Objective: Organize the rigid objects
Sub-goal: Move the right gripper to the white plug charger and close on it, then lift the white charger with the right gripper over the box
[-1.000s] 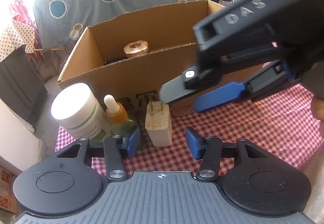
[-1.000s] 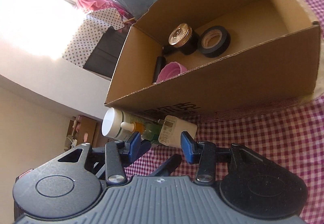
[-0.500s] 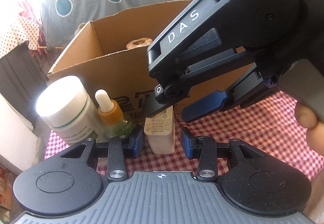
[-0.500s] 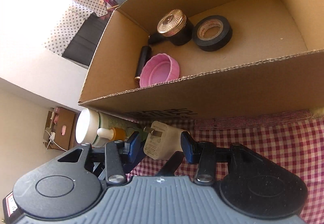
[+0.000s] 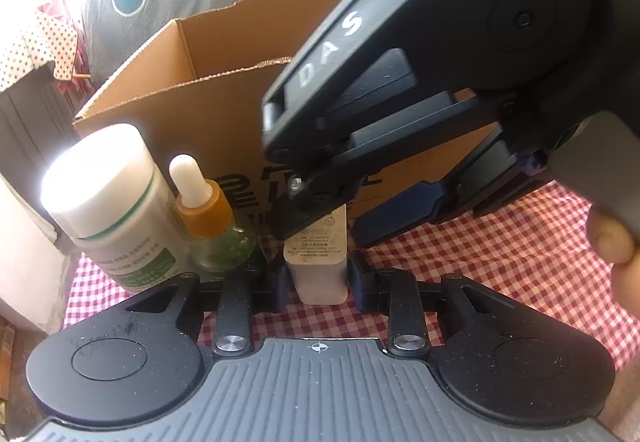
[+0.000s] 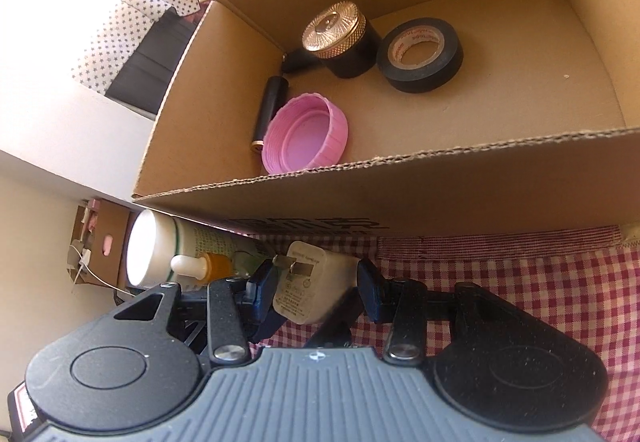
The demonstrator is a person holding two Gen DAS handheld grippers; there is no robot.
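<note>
A white plug adapter stands on the red checked cloth in front of the cardboard box. My left gripper is open, with a blue pad on each side of the adapter's base. My right gripper is open too and straddles the adapter from above; its body looms over the adapter in the left wrist view. Neither grips it. Inside the box lie a pink lid, a black tape roll, a gold-capped black jar and a black tube.
A white bottle with a green label and a dropper bottle with an orange collar stand just left of the adapter, against the box front. The checked cloth stretches to the right. The table edge drops off at the left.
Both grippers have moved in on the adapter. The right one came down over it from the upper right, and the left one slid forward until its pads flank the base.
</note>
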